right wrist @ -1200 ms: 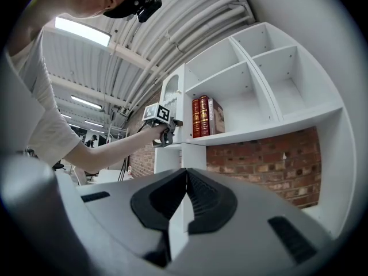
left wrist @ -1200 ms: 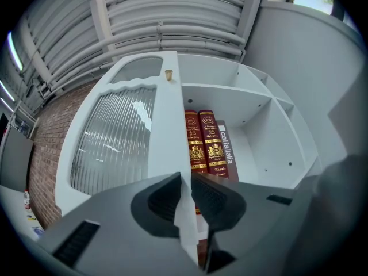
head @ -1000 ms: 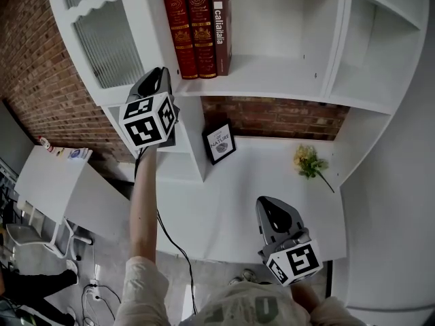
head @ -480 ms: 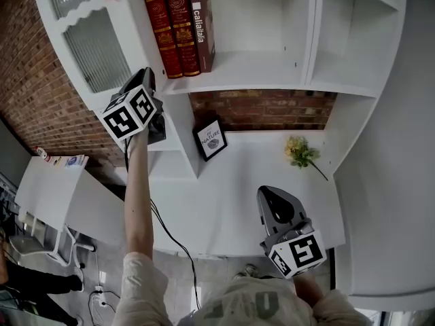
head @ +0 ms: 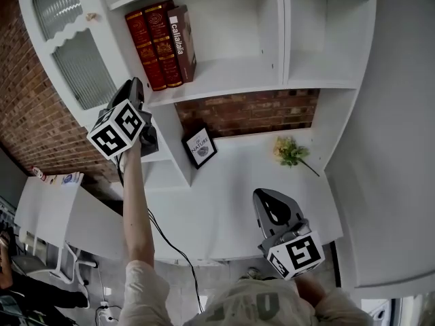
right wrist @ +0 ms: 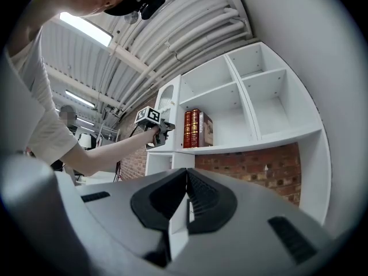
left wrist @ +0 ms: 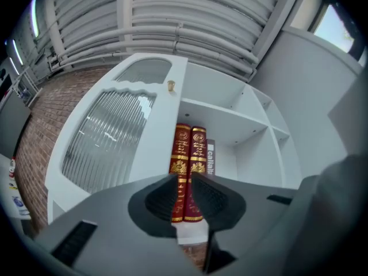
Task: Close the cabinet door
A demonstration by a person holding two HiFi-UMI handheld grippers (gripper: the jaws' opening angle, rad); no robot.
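The white cabinet door with ribbed glass stands swung open at the upper left, its small brass knob on the inner edge. In the left gripper view the door and knob lie ahead and left. My left gripper is raised by the door's lower corner, near the shelf with red books. Its jaws stand a narrow slit apart with nothing in them. My right gripper hangs low over the counter, shut and empty, apart from the cabinet.
On the white counter a framed picture leans and a sprig of yellow flowers lies. Brick wall runs behind the door. A white desk sits lower left. Open shelf compartments fill the right.
My left gripper has risen and rolled, drifting left toward the door's lower corner. The whole cabinet has slid left in the head view. The right gripper has shifted only slightly.
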